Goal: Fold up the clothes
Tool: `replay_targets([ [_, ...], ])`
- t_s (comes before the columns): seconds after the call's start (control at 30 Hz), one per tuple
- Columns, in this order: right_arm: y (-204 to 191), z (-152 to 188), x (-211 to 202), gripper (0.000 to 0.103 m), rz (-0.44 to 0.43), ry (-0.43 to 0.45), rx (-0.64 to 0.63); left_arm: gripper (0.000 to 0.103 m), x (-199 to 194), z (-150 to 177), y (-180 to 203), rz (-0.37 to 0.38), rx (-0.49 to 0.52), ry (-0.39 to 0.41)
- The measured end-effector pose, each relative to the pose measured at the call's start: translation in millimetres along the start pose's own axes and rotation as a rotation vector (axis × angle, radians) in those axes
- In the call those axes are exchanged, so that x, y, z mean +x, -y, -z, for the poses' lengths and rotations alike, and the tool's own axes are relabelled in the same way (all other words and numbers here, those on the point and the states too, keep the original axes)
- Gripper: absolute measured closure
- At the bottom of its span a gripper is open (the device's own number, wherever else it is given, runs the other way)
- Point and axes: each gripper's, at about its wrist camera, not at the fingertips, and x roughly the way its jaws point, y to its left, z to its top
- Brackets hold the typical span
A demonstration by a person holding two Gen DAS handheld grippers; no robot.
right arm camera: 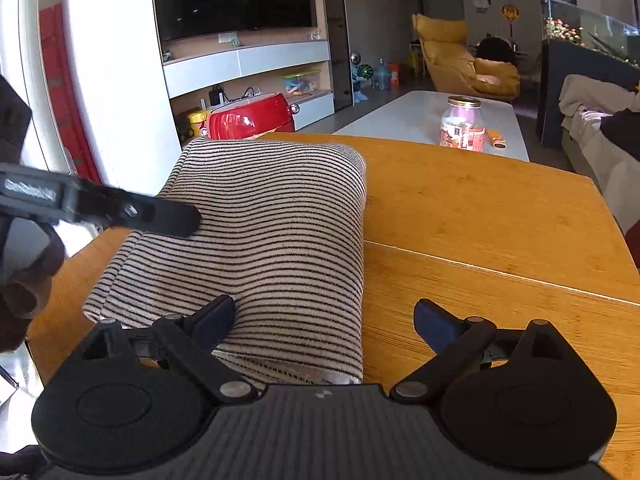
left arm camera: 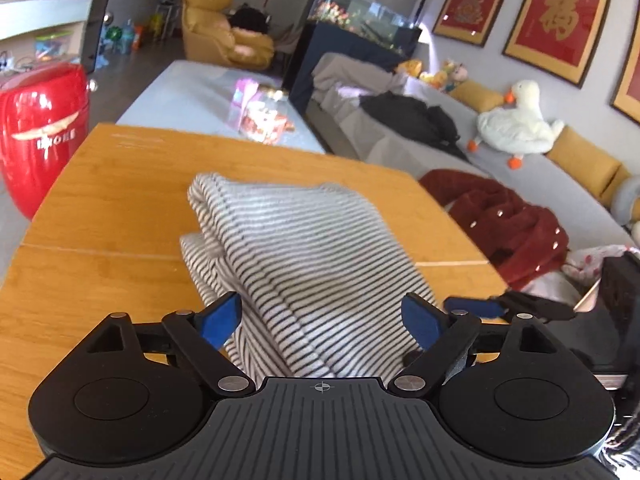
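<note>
Striped top (right arm camera: 256,240) lies folded into a thick bundle on the wooden counter (right arm camera: 480,220), so nothing needs holding: left tool (left arm camera: 320,320) and right tool (right arm camera: 324,324) both stand wide open, gripping nothing, straddling its near edges.

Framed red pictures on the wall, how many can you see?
3. In the left wrist view, one hangs above the fish tank's right end, one above the white toy goose, and one is cut off at the right edge. More may be hidden beyond it.

Bright daylight, slight blur, fisheye warping
</note>
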Motion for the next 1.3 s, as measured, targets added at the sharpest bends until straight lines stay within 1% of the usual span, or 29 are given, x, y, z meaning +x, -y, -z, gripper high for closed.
replay_targets([
  [0.03,-0.4,-0.9,-1.8,0.007,0.002,-0.001,-0.008,0.015,6.7,2.0,-2.5,-0.002,-0.009,-0.035],
  [0.1,-0.9,-3.2,-7.1,0.007,0.006,0.0,-0.029,0.012,8.0,6.1,-6.6,-0.002,-0.012,-0.047],
  [0.13,-0.7,-4.3,-10.4,0.007,0.003,0.001,-0.036,0.012,8.6,8.1,-8.6,-0.001,-0.014,-0.053],
  [0.2,4.5,-10.2,-14.0,0.007,-0.016,0.002,-0.006,0.012,9.8,12.1,-12.5,-0.001,-0.017,-0.065],
  [0.27,14.0,-19.9,-15.8,0.007,-0.053,0.007,0.063,0.012,9.1,15.7,-14.7,0.004,-0.016,-0.071],
  [0.37,33.4,-41.5,-11.4,0.007,-0.148,0.036,0.209,0.011,8.8,20.2,-18.0,0.015,-0.022,-0.079],
  [0.43,47.7,-56.8,0.3,0.007,-0.206,0.054,0.294,0.011,8.1,21.8,-19.9,0.024,-0.029,-0.077],
  [0.47,53.9,-62.7,10.8,0.007,-0.216,0.049,0.328,0.011,7.6,22.6,-20.8,0.028,-0.033,-0.075],
  [0.6,78.7,-72.9,75.4,0.007,-0.261,-0.104,0.467,0.011,6.1,25.2,-20.5,0.039,-0.024,-0.072],
  [0.63,78.9,-69.5,89.7,0.007,-0.312,-0.154,0.506,0.011,5.6,25.7,-20.6,0.043,-0.02,-0.073],
  [0.67,77.3,-67.3,101.0,0.018,-0.354,-0.192,0.53,0.012,5.1,26.2,-20.6,0.047,-0.016,-0.073],
  [0.7,68.3,-70.3,99.7,0.027,-0.362,-0.182,0.494,0.012,4.6,26.6,-20.8,0.051,-0.012,-0.073],
  [0.73,58.2,-73.8,96.7,0.03,-0.366,-0.163,0.444,0.012,4.8,26.6,-21.3,0.055,-0.006,-0.07],
  [0.77,44.5,-78.6,86.3,0.034,-0.353,-0.103,0.336,0.012,4.9,26.7,-21.8,0.06,0.0,-0.066],
  [0.8,33.5,-81.6,76.1,0.035,-0.354,-0.046,0.243,0.012,5.1,26.6,-22.3,0.064,0.007,-0.063],
  [0.93,16.5,-87.4,59.2,0.035,-0.328,0.011,0.079,0.01,8.3,25.2,-23.3,0.077,0.026,-0.057],
  [1.03,28.8,-80.9,66.4,0.032,-0.172,-0.029,0.075,0.01,8.6,26.3,-17.4,0.054,0.052,-0.058],
  [1.07,35.1,-77.1,62.8,0.02,-0.165,-0.024,0.085,0.01,7.6,26.1,-17.5,0.052,0.035,-0.061],
  [1.13,46.2,-67.2,47.9,0.013,-0.176,-0.019,0.129,0.012,3.4,26.6,-16.1,0.053,-0.002,-0.08],
  [1.27,55.8,-34.7,23.9,0.009,-0.213,-0.068,0.164,0.013,-4.5,35.4,-10.4,0.092,-0.029,-0.101],
  [1.3,56.2,-26.8,20.7,0.009,-0.225,-0.085,0.177,0.013,-5.4,38.0,-7.7,0.088,-0.011,-0.095],
])
